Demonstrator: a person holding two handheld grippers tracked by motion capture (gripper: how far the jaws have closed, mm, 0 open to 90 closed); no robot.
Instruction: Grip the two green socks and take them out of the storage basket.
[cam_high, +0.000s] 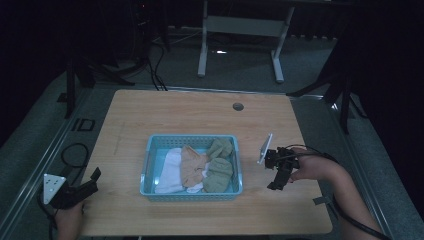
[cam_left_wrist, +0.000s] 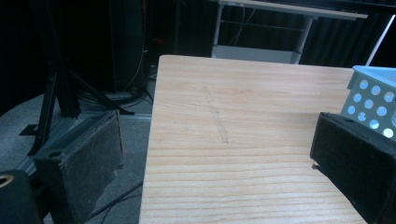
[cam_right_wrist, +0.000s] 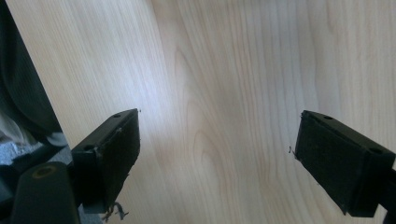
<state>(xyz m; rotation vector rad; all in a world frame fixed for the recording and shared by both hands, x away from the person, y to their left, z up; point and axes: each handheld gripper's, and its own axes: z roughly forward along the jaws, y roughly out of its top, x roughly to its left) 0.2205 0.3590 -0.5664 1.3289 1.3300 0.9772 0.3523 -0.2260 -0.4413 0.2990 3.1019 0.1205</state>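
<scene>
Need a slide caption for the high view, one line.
Blue basket of folded socks centred on wooden table; left tongs and right tongs open on either side.

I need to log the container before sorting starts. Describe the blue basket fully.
The blue basket is a shallow, rectangular tray of light blue plastic, its walls pierced with rows of round holes. It sits flat and upright near the middle of the wooden table. Inside lie folded cloth pieces: white at the left, tan in the middle, olive green at the right. Neither gripper touches it; a corner shows in the left gripper view.
</scene>
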